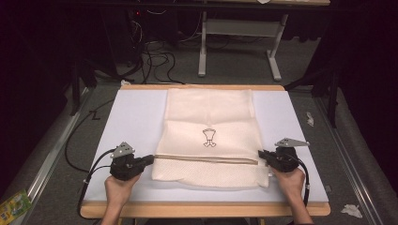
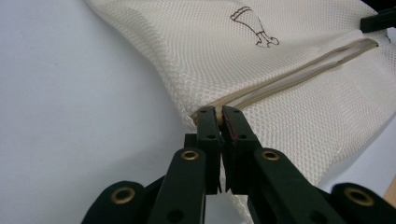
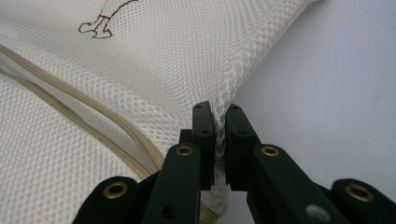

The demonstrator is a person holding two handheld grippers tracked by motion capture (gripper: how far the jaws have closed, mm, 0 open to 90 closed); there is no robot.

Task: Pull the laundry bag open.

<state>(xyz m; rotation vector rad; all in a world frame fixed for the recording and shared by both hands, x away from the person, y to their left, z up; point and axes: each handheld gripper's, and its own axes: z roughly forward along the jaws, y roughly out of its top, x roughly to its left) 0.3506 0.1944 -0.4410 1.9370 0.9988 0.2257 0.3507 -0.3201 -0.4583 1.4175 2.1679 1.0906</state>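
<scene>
Left claw (image 2: 219, 112) pinches the mesh bag (image 1: 210, 136) at its zipper (image 2: 289, 77) end; right claw (image 3: 219, 109) is clamped on the opp. side edge, mesh bunched betw. its jaws. Bag lies flat betw. both claws on the white table (image 1: 131, 122), logo (image 1: 209, 137) just beyond. Judging by this: both grips done, bag mostly spread; lift/fold or zip work left.
</scene>
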